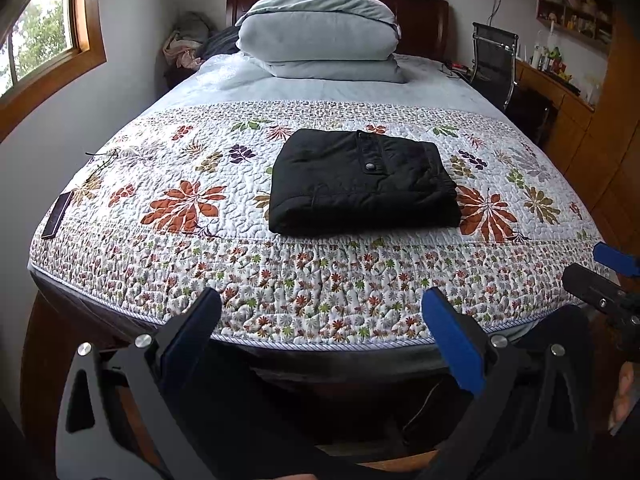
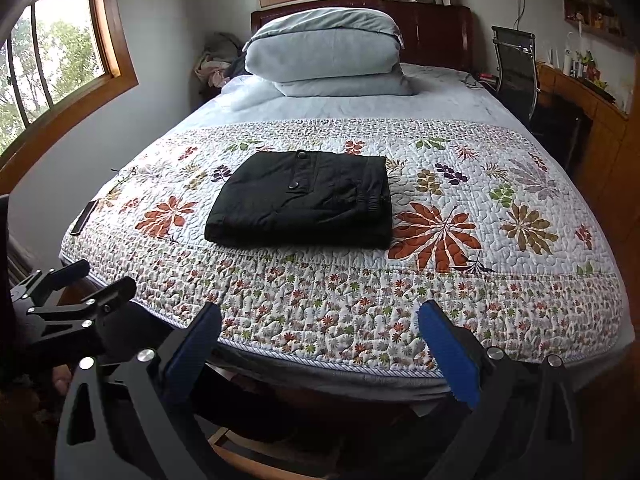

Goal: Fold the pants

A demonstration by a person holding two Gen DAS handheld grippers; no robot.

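Black pants (image 1: 362,182) lie folded into a compact rectangle on the floral quilt (image 1: 168,264) in the middle of the bed; they also show in the right wrist view (image 2: 304,200). A button flap faces up. My left gripper (image 1: 320,332) is open and empty, held back at the foot edge of the bed, well short of the pants. My right gripper (image 2: 320,340) is open and empty, likewise at the foot edge. Each gripper shows at the edge of the other's view: the right one (image 1: 612,276), the left one (image 2: 76,284).
A dark phone (image 1: 58,216) lies near the quilt's left edge. Stacked grey pillows (image 1: 320,36) sit at the headboard. A black chair (image 1: 492,60) and a wooden desk (image 1: 560,92) stand right of the bed. Windows are on the left wall.
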